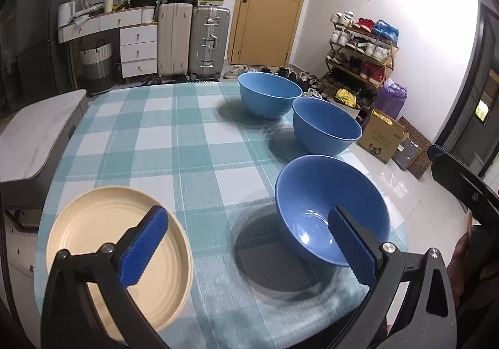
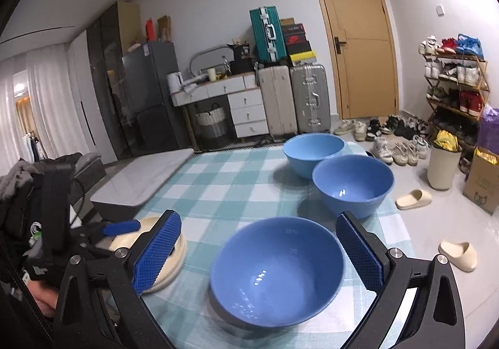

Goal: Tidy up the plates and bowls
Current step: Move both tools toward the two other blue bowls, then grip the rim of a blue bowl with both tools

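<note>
Now both grippers hover above table (image 1: 149,131) with checked cloth, nothing grasped. Left gripper (image 1: 246,249) has fingers spread wide; left pad (image 1: 145,250) hangs over cream plate (image 1: 93,224) at near left corner. Right gripper (image 2: 259,255) also spread wide, jaws on either side of near blue bowl (image 2: 277,274), not touching it as far as visible. Middle blue bowl (image 2: 352,184) and far blue bowl (image 2: 313,155) stand behind it in row along right edge, close together.
</note>
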The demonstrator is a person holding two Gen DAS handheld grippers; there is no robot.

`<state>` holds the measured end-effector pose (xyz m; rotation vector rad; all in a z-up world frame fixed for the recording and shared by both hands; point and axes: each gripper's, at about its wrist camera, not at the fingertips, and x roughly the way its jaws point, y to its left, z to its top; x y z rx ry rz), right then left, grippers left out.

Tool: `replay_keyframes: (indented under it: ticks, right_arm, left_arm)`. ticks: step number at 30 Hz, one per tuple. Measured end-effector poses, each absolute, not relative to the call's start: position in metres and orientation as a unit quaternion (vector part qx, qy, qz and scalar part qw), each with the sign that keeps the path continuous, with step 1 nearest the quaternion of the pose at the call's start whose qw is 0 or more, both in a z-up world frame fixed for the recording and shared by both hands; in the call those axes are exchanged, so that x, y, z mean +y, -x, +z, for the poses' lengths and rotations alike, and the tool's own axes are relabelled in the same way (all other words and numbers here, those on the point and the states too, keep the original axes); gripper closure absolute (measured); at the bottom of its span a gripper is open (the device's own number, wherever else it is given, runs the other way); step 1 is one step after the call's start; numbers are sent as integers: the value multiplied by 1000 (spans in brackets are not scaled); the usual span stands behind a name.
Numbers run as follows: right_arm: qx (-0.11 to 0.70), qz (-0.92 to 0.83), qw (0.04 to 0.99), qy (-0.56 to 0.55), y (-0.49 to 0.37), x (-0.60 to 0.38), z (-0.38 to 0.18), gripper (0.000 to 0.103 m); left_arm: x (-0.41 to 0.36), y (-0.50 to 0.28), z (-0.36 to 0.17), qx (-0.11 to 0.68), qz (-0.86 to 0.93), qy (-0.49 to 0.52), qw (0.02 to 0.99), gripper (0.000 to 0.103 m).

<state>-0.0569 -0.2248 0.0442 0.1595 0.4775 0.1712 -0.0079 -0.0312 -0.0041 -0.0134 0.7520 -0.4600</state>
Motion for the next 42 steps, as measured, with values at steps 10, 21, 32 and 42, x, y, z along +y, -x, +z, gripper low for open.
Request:
replay_keyframes:
  ticks: [10, 21, 32, 42]
  right_arm:
    - [229, 70, 963, -125, 21, -280, 30, 2]
    - [204, -12, 971, -126, -30, -351, 75, 1]
    - [340, -20, 918, -203, -140, -425, 38, 1]
    - [413, -32, 874, -254, -193, -464, -37, 1]
  left_arm:
    - [-61, -44, 6, 397, -261, 0, 880, 0]
    - [-123, -140, 33, 434, -291, -32, 852, 0]
    - [-206, -224, -18, 529, -291, -51, 795, 2]
    - [-248, -244, -52, 555, -263, -108, 781, 5]
